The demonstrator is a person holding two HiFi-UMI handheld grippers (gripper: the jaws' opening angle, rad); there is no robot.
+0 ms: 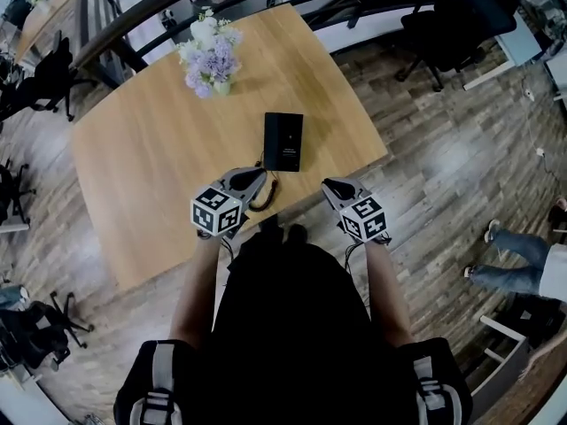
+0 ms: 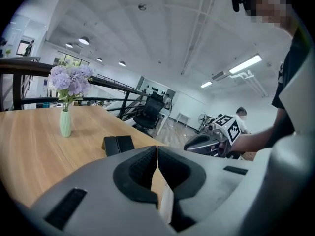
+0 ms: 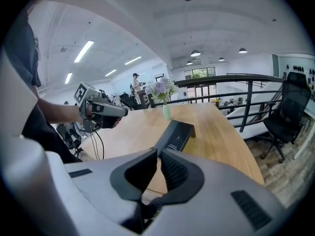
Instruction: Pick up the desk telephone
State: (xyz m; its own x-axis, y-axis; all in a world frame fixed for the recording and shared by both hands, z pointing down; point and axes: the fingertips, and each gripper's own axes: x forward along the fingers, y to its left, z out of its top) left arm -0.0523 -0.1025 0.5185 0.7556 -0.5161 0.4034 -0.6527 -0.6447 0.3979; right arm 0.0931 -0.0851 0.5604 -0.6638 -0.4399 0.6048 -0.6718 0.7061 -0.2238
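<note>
Nearest the body, the left gripper (image 1: 259,176) and the right gripper (image 1: 329,185) hover over the near edge of the pale wooden table (image 1: 133,175), each with its jaws pressed together on nothing. Just ahead, between their tips, lies the flat black rectangular desk telephone (image 1: 283,141), untouched. This looks like the approach: next, the jaws must open wide before closing on it. Well beyond stands a mint vase of lilac flowers (image 1: 213,65).

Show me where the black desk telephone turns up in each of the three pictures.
Head view: the desk telephone lies at centre, near the front edge of the wooden table.
Left gripper view: small, low and left of centre.
Right gripper view: at centre, seen lengthwise.
Shared landmark: the vase of purple flowers, standing beyond the telephone in every view.
</note>
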